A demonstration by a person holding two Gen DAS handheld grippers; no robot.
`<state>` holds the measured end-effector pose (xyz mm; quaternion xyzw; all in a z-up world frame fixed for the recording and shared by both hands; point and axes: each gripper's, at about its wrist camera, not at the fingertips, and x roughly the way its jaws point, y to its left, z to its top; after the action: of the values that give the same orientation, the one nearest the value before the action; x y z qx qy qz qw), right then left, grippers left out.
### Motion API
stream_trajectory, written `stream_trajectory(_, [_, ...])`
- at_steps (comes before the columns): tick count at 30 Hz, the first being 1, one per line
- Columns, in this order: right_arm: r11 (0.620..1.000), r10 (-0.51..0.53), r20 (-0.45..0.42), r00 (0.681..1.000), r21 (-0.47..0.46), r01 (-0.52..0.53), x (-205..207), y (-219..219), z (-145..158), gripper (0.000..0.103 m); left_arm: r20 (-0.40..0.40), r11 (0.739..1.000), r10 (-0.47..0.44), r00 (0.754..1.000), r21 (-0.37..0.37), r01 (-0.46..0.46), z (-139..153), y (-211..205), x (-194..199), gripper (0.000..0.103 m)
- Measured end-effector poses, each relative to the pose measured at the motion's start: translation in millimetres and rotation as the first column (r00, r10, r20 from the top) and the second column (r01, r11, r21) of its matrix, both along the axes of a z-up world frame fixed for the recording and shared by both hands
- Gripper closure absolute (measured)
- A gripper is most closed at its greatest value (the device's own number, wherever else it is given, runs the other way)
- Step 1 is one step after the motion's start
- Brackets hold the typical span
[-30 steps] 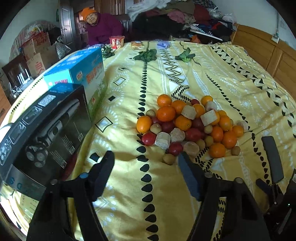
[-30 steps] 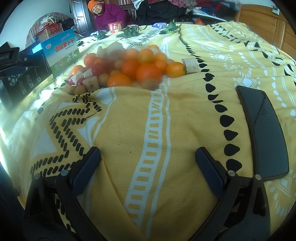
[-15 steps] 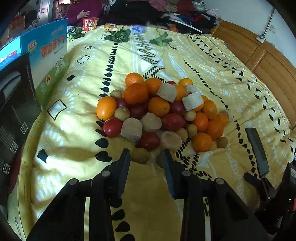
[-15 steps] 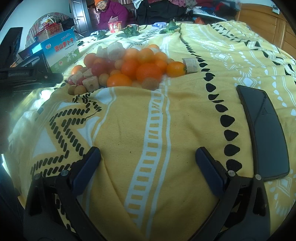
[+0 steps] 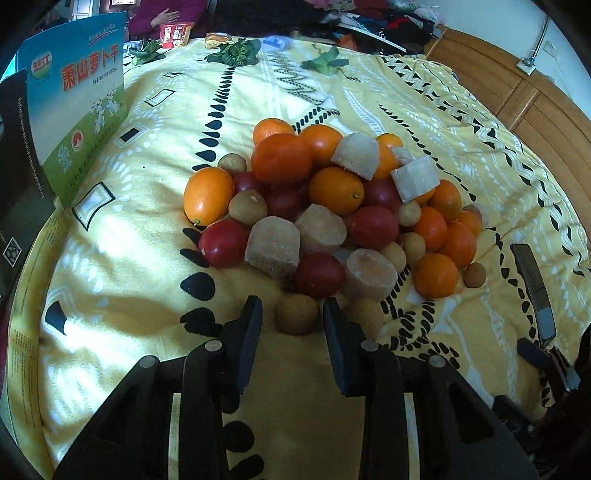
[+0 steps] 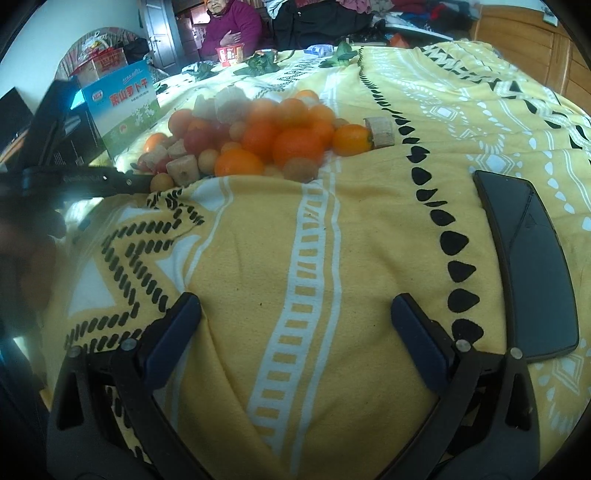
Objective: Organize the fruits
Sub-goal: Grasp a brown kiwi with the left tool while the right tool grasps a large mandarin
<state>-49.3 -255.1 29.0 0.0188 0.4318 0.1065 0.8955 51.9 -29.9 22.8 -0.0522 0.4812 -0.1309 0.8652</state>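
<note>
A pile of fruit [image 5: 325, 206] lies on the yellow patterned bedspread [image 5: 129, 258]: oranges, red round fruits, small brown longans and pale cut chunks. My left gripper [image 5: 291, 314] is at the pile's near edge. Its jaws stand either side of a small brown longan [image 5: 297, 314], with a small gap on each side. My right gripper [image 6: 295, 314] is wide open and empty over bare bedspread, well short of the pile [image 6: 258, 136]. The left gripper's arm [image 6: 85, 181] shows at the left of the right wrist view.
A black phone [image 6: 532, 266] lies on the bedspread right of my right gripper; it also shows in the left wrist view [image 5: 533, 291]. A blue-green carton [image 5: 77, 122] and a black box [image 5: 18, 177] stand left of the pile. A person [image 6: 229, 33] sits beyond the bed.
My left gripper has moved forward to the pile and its jaws have narrowed around the front longan. The right gripper has stayed still and open.
</note>
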Motion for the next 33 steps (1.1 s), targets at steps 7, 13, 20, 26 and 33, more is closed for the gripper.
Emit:
stream_trajectory(7, [0.995,0.012,0.011,1.000,0.103,-0.013,0,-7,22,0.055,0.022,1.000,-0.016,1.000,-0.005,0.016,6,4,-12,0.078])
stream_trajectory(13, [0.981,0.014,0.001,1.000,0.192,-0.014,42,6,35,0.054,0.034,1.000,-0.009,0.999,-0.020,0.010,4,14,-19,0.078])
stream_trajectory(20, [0.990,0.053,-0.025,0.998,0.132,-0.049,86,39,26,0.054,0.039,0.999,-0.009,0.999,-0.051,0.011,-2,18,-19,0.078])
stream_trajectory(26, [0.993,0.070,-0.078,0.994,0.103,-0.062,99,48,4,0.052,0.039,0.998,-0.008,0.999,-0.067,0.010,-5,19,-17,0.078])
stream_trajectory(33, [0.996,0.060,-0.082,0.995,0.066,-0.055,102,49,-1,0.058,0.038,0.998,0.016,0.999,-0.054,-0.014,-2,14,-16,0.078])
